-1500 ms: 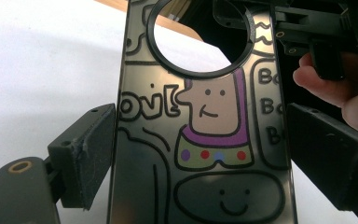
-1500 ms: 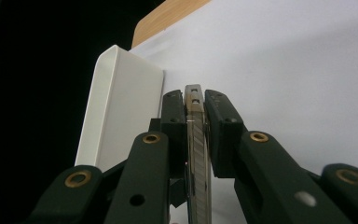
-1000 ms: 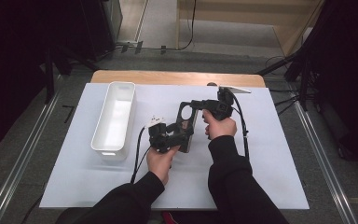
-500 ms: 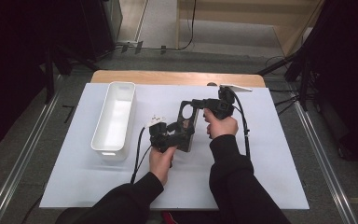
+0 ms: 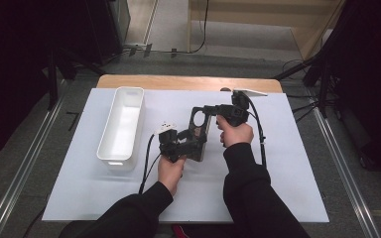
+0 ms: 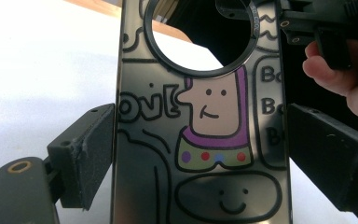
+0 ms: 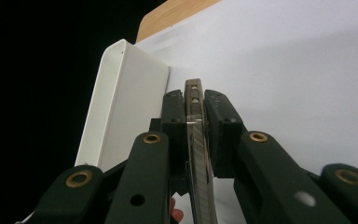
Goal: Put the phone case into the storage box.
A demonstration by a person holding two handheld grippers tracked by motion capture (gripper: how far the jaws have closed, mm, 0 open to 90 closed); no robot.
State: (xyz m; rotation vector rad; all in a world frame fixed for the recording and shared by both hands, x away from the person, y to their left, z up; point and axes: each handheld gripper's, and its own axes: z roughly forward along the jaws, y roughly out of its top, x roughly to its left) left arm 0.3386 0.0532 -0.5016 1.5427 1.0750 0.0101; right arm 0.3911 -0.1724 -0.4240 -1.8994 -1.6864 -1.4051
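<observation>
Holds steady over the last second: no shift in either hand, no change in grip. Hangs just above the white surface [image 5: 278,173], near its middle and right of the white tray [image 5: 115,161], the dark phone case [image 5: 199,130], pinned from two sides. Left tool [image 5: 192,145] set wide, pads pressed against the case's long edges; right tool [image 5: 209,110] nearly closed, clamped on the thin top rim. Looks like a pause mid-handover or mid-inspection, with no release begun. Reads "Bo" twice beside a cartoon face, letters like "ovi" at left; ring lettering too small to read.
</observation>
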